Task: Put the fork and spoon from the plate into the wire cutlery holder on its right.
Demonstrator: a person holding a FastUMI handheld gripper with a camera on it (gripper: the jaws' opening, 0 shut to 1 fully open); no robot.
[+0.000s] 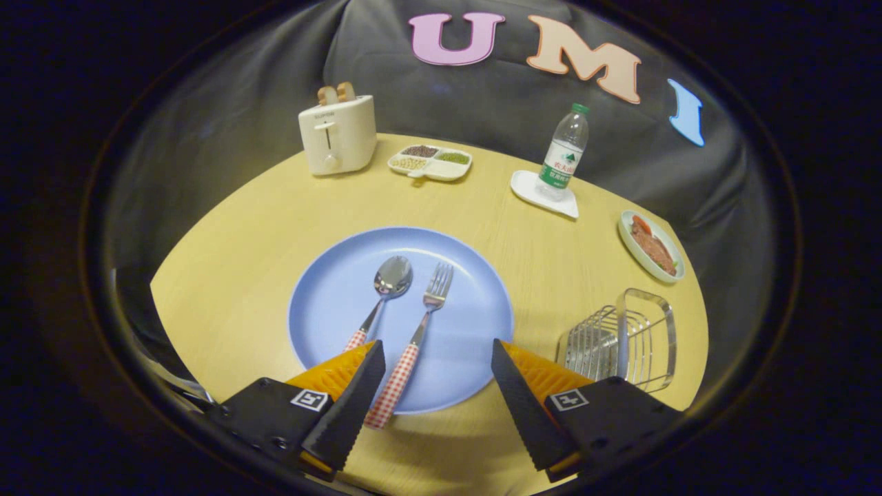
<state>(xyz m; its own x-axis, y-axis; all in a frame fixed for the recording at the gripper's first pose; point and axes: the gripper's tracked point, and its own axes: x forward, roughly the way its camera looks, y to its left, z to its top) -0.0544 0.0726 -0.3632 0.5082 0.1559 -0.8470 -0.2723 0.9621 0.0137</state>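
The gripper [437, 358] hangs over the near edge of a round pale-blue plate [331, 303], its two black serrated fingers [358, 393] spread wide apart with nothing held between them. The plate sits at the middle of a light wooden table [227, 275].

On the plate lie a steel spoon with a red-and-white checked handle [383, 293] and a steel fork with a matching checked handle [413, 344], side by side and not touching. Taking the plate as a clock face, both heads point toward about 12 to 1 o'clock and both handles run back toward 7 o'clock. The fork's handle crosses the plate's near rim and ends in the gap between the fingers, close beside the left finger; whether it touches that finger I cannot tell. The spoon's handle disappears behind the left finger's orange backing.

From the plate, the chrome wire cutlery holder [620, 341] stands at about 4 o'clock, just beyond the right finger, its tall loop handle upright. At 2 o'clock near the table edge is a small pale bowl of food [651, 244]. At 1 o'clock a clear plastic water bottle with a green cap [565, 151] stands on a white coaster [530, 193]. At 12 o'clock is a white divided dish of grains [431, 163], and at 11 o'clock a cream toaster holding two slices of bread [337, 134].
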